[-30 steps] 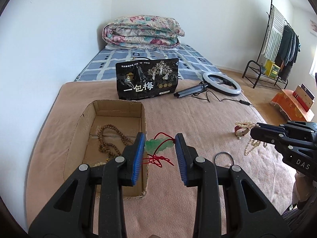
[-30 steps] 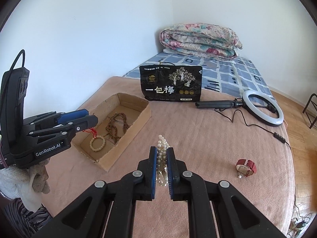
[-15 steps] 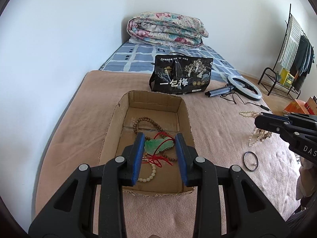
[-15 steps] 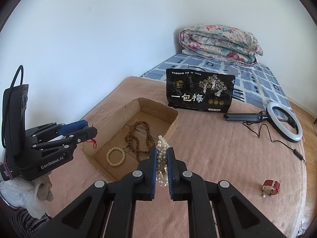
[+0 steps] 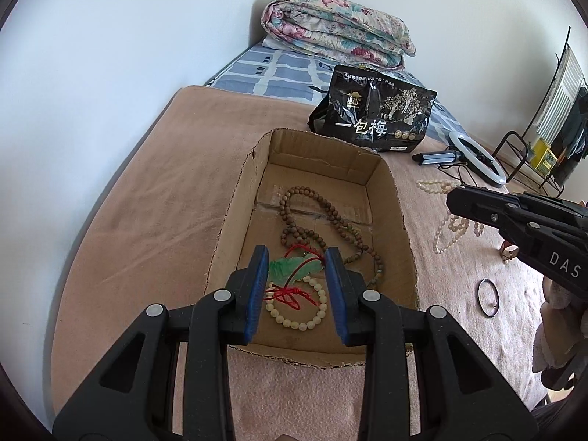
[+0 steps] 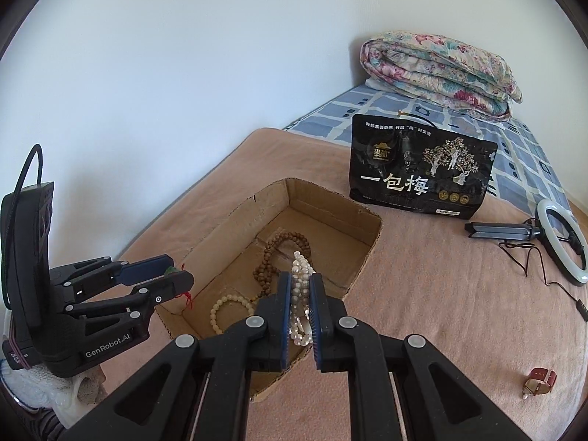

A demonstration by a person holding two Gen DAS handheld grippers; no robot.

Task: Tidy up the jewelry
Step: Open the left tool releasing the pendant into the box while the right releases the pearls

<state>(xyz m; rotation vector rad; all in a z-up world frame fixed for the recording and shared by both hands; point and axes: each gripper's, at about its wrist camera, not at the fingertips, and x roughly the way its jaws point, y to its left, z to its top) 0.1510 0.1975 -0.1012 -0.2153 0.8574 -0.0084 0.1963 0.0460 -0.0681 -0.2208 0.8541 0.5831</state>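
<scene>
An open cardboard box [image 5: 235, 198] [image 6: 367, 220] lies on the tan blanket. Inside lie a brown bead necklace [image 5: 312, 217] [image 6: 279, 246] and a cream bead bracelet [image 5: 294, 319] [image 6: 220, 308]. My left gripper [image 5: 296, 268] [image 6: 172, 275] is shut on a green jade pendant [image 5: 290, 270] with a red cord [image 5: 290, 294], held over the box's near end. My right gripper [image 6: 300, 294] [image 5: 455, 202] is shut on a pearl necklace [image 6: 299, 283] [image 5: 452, 226], held at the box's right wall.
A black snack bag [image 5: 375, 117] [image 6: 419, 172] stands behind the box. A ring light with cable [image 5: 474, 158] [image 6: 558, 242] lies to the right. A dark bangle [image 5: 488, 297] and a red watch [image 6: 538, 386] lie on the blanket. A folded quilt [image 5: 338, 33] sits at the back.
Both grippers have moved left toward the box. The left one now holds the pendant over the box interior; the right one has brought the pearls to the box's edge.
</scene>
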